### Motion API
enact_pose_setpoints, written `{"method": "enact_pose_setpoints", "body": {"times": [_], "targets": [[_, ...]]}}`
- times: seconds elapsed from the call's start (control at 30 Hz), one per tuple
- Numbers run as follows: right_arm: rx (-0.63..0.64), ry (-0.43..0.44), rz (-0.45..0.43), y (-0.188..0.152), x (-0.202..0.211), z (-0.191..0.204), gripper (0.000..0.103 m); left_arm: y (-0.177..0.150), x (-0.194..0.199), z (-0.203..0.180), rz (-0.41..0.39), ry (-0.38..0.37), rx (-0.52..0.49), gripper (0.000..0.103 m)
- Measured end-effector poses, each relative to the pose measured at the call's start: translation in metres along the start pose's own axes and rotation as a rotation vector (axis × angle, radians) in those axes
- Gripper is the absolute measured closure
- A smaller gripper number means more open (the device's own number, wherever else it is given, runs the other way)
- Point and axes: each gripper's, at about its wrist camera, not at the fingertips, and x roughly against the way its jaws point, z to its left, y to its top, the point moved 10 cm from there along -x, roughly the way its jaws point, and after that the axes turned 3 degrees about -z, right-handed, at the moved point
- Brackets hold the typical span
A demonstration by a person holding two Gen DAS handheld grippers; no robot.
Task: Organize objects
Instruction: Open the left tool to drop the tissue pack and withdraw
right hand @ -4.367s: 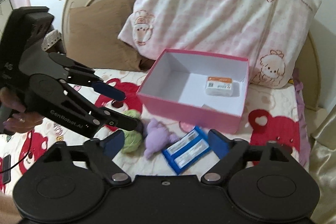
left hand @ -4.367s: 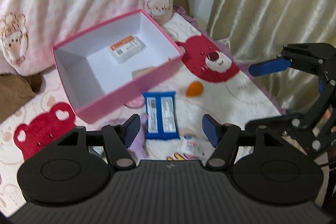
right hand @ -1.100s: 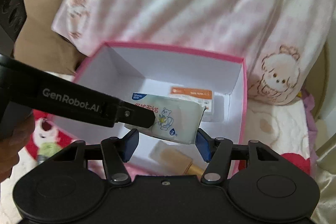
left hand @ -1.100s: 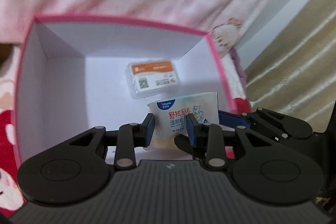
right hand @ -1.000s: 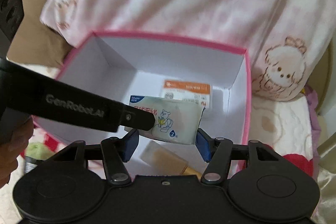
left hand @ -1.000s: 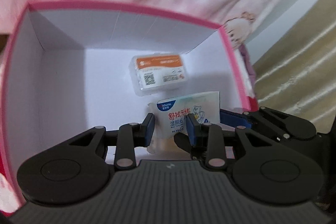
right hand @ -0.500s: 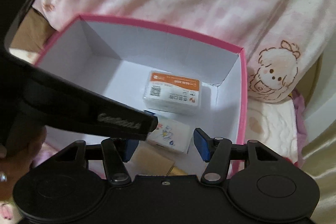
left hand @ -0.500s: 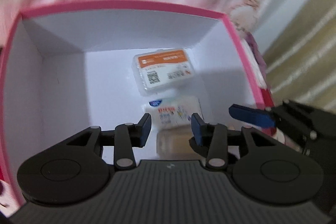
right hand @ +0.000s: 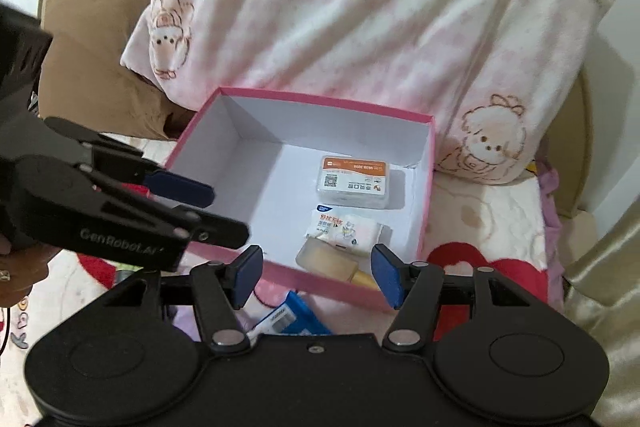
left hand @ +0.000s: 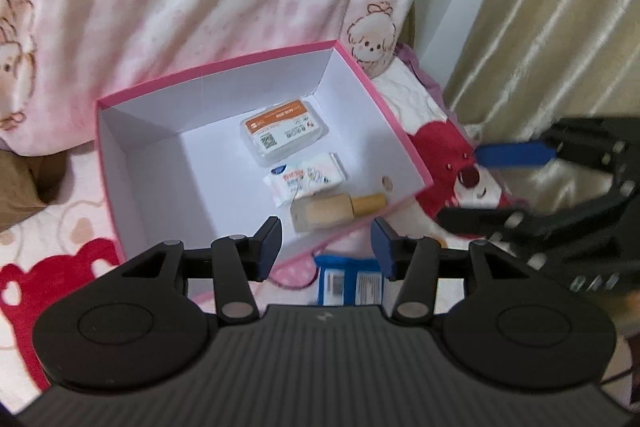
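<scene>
Both sets of blue-padded fingers stand apart and hold nothing: the left gripper (left hand: 325,242) hangs over the near rim of the pink cardboard box (left hand: 380,99), the right gripper (right hand: 316,275) just beside it. Inside, toward the box's right wall, lie a clear orange-labelled plastic case (left hand: 282,135), a white tissue packet (left hand: 304,181) and a small tan bottle (left hand: 336,213). A blue foil packet (left hand: 348,279) waits on the bed below the rim; reaching low for it, I'd guess a finger could catch the light box and tip it.

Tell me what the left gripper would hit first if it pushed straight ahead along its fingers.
Probably the tan bottle lying in the pink box: the open left gripper points at it over the near wall. Depth is unclear.
</scene>
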Motion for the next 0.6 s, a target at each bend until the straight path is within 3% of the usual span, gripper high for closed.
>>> {"method": "enact_pose_setpoints", "body": {"times": [0.13,0.23,0.33,0.6], "targets": [[-0.002,0.025,-0.026,0.002,0.031,0.010,0.034,-0.012,0.030,-0.005,-0.004,0.035,-0.024,0.052],[-0.003,0.049,-0.032,0.002,0.052,0.023,0.033,-0.023,0.053,-0.009,-0.003,0.042,-0.033,0.039],[0.017,0.043,-0.026,0.002,0.072,0.041,0.033,-0.036,0.070,-0.009,0.007,0.059,-0.059,0.036],[0.088,0.098,-0.006,-0.035,0.100,0.098,0.022,-0.070,0.108,-0.004,-0.015,0.053,-0.059,0.024]]}}
